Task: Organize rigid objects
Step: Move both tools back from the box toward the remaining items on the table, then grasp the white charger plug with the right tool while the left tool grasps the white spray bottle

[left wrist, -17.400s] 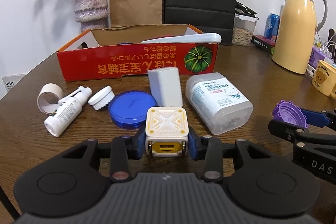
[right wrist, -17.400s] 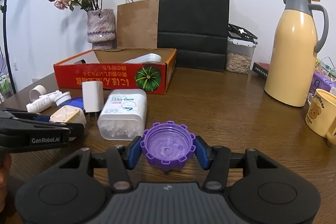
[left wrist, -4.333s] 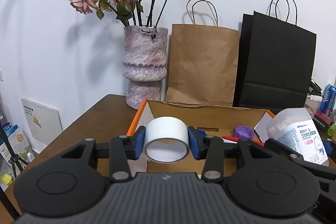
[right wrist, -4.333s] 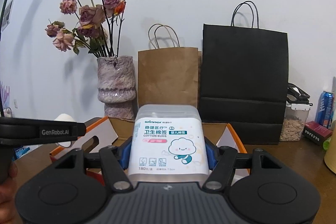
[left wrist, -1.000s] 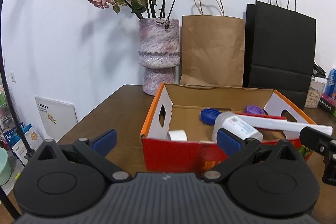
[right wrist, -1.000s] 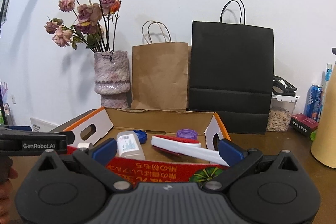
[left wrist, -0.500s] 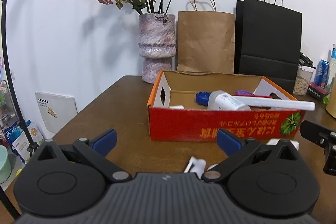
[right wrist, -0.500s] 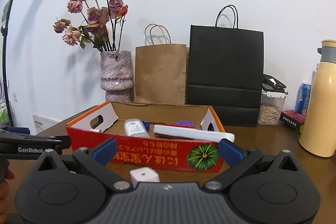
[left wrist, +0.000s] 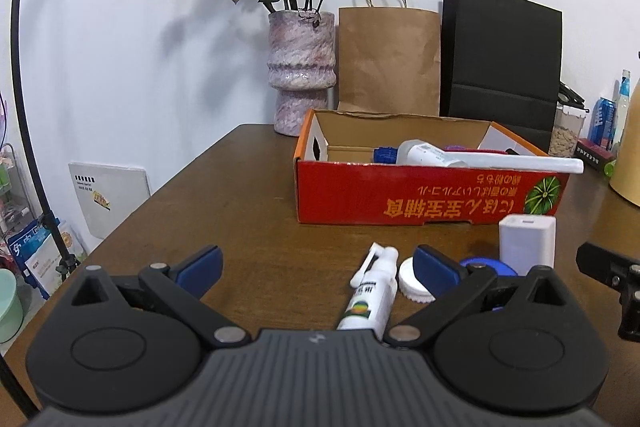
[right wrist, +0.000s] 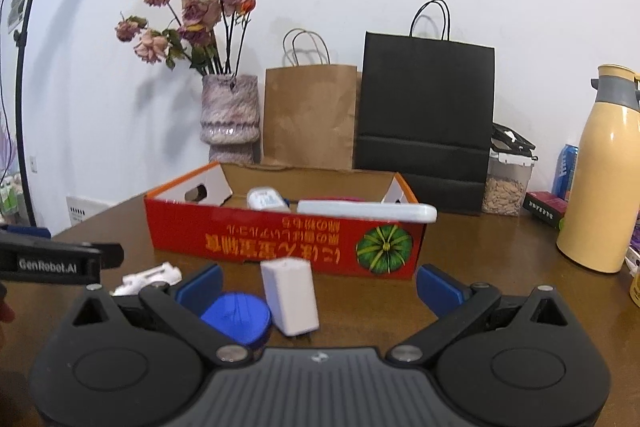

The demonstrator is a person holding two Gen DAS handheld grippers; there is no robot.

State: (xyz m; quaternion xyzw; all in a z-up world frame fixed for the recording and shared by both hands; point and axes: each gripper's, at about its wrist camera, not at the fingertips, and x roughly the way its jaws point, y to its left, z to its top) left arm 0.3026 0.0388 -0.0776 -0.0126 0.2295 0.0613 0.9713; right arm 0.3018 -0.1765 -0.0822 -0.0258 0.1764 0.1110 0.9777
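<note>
A red cardboard box (left wrist: 432,193) stands on the brown table; it shows too in the right wrist view (right wrist: 280,235). Inside lie a cotton bud tub (left wrist: 428,153), a long white case (left wrist: 520,163) and blue and purple lids. On the table in front lie a white spray bottle (left wrist: 370,293), a white cap (left wrist: 410,281), a blue round lid (right wrist: 236,315) and a white charger block (right wrist: 290,297). My left gripper (left wrist: 316,265) is open and empty above the spray bottle. My right gripper (right wrist: 318,285) is open and empty, with the charger block between its fingers.
A vase of dried roses (left wrist: 302,67), a brown paper bag (left wrist: 388,61) and a black paper bag (left wrist: 500,51) stand behind the box. A yellow thermos (right wrist: 604,195), a jar (right wrist: 506,183) and a can are at the right. The table edge runs along the left.
Both grippers, open and empty, have drawn back from the box and lowered toward the table. The loose items in front of the box have come into view.
</note>
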